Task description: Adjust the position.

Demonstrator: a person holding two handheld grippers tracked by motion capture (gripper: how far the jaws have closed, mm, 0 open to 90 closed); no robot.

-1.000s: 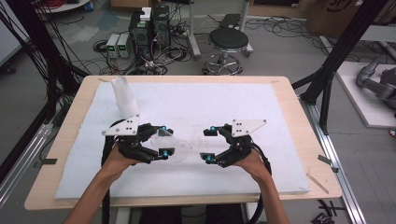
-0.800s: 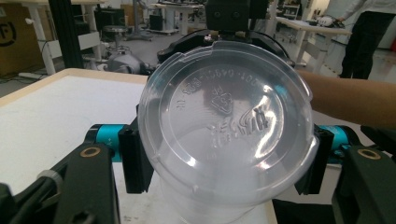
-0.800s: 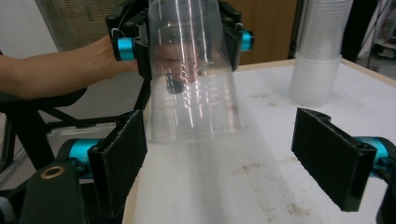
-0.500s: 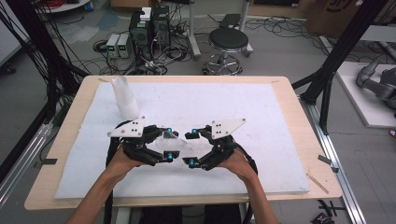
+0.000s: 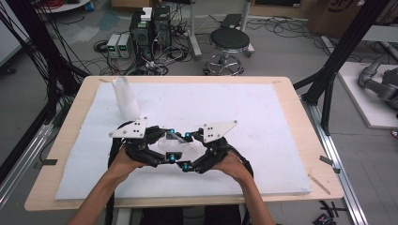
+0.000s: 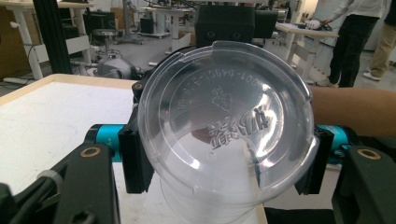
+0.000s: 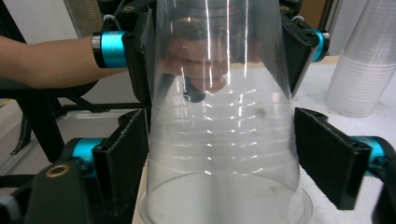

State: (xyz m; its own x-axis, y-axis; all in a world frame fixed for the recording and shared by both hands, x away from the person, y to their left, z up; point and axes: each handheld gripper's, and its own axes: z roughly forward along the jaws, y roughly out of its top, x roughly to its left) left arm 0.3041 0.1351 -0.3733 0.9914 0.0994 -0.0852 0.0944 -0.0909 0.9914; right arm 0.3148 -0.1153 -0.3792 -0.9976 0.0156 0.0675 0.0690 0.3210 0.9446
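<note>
Since the earlier frames the right tool (image 5: 185, 151) has come in from the right toward the left tool (image 5: 172, 145), and the 2 now meet over the near middle of the counter (image 5: 281, 140), with a clear plastic cup (image 5: 170, 139) lying on its side between them. The left tool is clenched on the cup near its closed bottom, its 2 black pads pressing the walls in the left gripper view (image 6: 224, 135). The right tool's jaws have just been closing; in the right gripper view the cup's wide, open end (image 7: 224, 154) sits between them, the left pad at the wall, while the right pad stands just clear of it, so that tool is not yet gripping. A stack of clear cups (image 5: 126, 96) stands upright at the far left of the white mat (image 5: 263, 108), well apart from the hands.
</note>
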